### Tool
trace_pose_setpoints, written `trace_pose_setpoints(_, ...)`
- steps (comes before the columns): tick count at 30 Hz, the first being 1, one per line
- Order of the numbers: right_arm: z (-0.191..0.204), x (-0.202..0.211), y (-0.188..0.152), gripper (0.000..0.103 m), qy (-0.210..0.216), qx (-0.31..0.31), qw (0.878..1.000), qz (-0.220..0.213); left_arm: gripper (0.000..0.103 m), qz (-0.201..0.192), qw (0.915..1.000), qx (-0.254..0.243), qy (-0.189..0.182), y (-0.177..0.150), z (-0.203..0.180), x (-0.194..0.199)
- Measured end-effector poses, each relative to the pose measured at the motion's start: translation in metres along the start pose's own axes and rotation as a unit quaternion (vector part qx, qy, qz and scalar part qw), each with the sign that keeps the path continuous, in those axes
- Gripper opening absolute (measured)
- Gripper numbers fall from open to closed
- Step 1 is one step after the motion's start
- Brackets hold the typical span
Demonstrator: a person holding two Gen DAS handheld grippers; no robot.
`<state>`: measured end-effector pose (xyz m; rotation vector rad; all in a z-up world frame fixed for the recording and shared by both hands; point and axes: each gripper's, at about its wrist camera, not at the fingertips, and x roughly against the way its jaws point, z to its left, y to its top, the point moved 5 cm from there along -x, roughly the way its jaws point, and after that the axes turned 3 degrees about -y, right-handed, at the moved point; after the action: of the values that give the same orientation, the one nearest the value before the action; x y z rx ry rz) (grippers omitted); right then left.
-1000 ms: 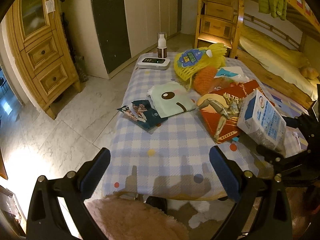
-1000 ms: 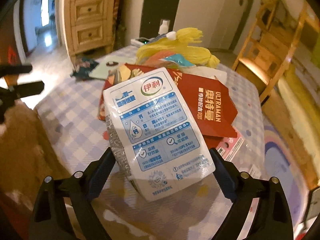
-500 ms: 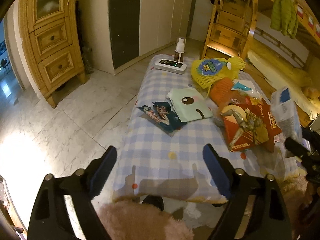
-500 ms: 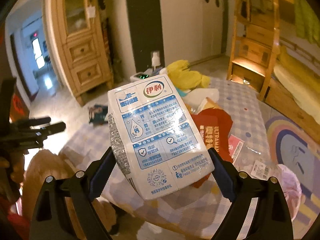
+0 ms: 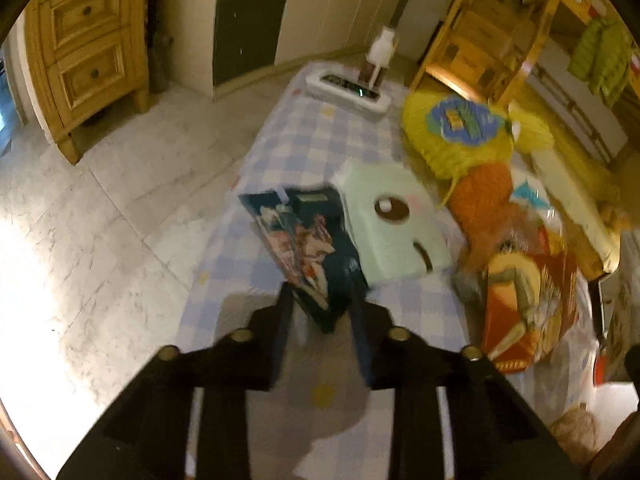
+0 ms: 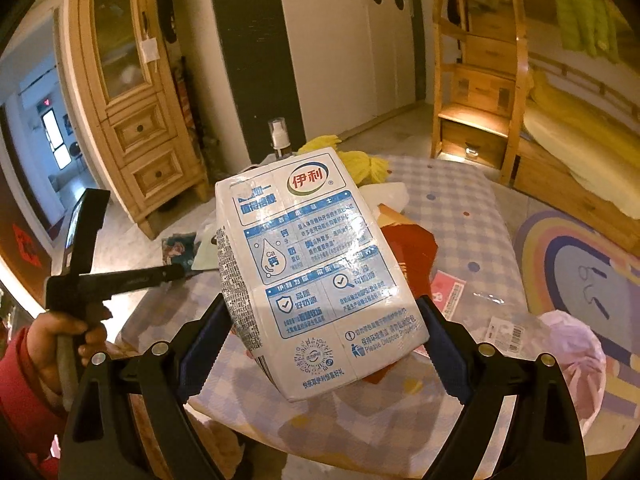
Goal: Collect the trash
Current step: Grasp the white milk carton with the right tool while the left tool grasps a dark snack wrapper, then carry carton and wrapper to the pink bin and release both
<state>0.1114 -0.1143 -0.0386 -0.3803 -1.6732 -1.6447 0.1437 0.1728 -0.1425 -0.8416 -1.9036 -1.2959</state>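
Observation:
A dark blue picture wrapper (image 5: 304, 240) lies at the left edge of the checked tablecloth (image 5: 304, 144). My left gripper (image 5: 321, 300) is down over its near end. Its jaws are closing, and both pads press on the wrapper's near corner. From the right wrist view, a hand in a red sleeve holds the left gripper (image 6: 180, 270). My right gripper (image 6: 324, 320) is shut on a white and blue milk carton pack (image 6: 312, 264). It holds the pack tilted in the air above the table.
On the cloth lie a pale green packet with an eye (image 5: 396, 224), a yellow net bag (image 5: 460, 132), an orange net (image 5: 484, 200) and a red toy box (image 5: 528, 300). A white device (image 5: 348, 90) and a bottle (image 5: 378, 56) stand at the far end. A wooden cabinet (image 5: 88, 52) stands left.
My left gripper has come forward and down to the dark blue wrapper, and its wide jaws have narrowed onto it. The right gripper has lifted the milk pack off the table and rolled.

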Motion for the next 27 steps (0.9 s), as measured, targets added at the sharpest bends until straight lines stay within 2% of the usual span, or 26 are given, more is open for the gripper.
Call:
trace_pose_setpoints(2,-0.003,0.002,-0.001,0.089,-0.002,-0.003,1.000,0.000,0.011,0.000,0.9999,0.002,-0.015,-0.001,-0.001,0.003)
trace_pose_setpoints(5,-0.004,0.008,-0.001,0.089,-0.004,-0.008,1.000,-0.004,0.007,-0.033,0.9991,-0.016,-0.023,-0.001,-0.009,0.026)
trace_pose_setpoints(8,-0.010,0.019,0.001,0.089,-0.007,-0.017,1.000,-0.014,0.006,-0.074,0.9952,-0.055,-0.031,-0.001,-0.025,0.061)
trace_pose_setpoints(11,-0.023,0.029,0.003,0.089,-0.012,-0.028,0.999,-0.028,0.006,-0.103,0.9893,-0.101,-0.026,-0.002,-0.049,0.090)
trace_pose_setpoints(13,-0.033,0.038,0.005,0.089,-0.020,-0.038,0.998,-0.037,0.006,-0.116,0.9842,-0.129,-0.035,-0.005,-0.072,0.106)
trace_pose_setpoints(16,-0.059,0.053,0.003,0.090,-0.048,-0.056,0.996,-0.050,0.006,-0.119,0.9746,-0.178,-0.064,-0.014,-0.121,0.114)
trace_pose_setpoints(19,-0.093,0.068,-0.009,0.090,-0.080,-0.086,0.992,-0.053,0.006,-0.107,0.9627,-0.227,-0.102,-0.026,-0.177,0.107)
trace_pose_setpoints(22,-0.132,0.080,-0.030,0.090,-0.118,-0.121,0.984,-0.050,0.006,-0.086,0.9487,-0.275,-0.131,-0.043,-0.237,0.084)
trace_pose_setpoints(27,-0.194,0.096,-0.073,0.090,-0.187,-0.180,0.965,-0.030,0.006,-0.052,0.9248,-0.330,-0.181,-0.073,-0.322,0.043)
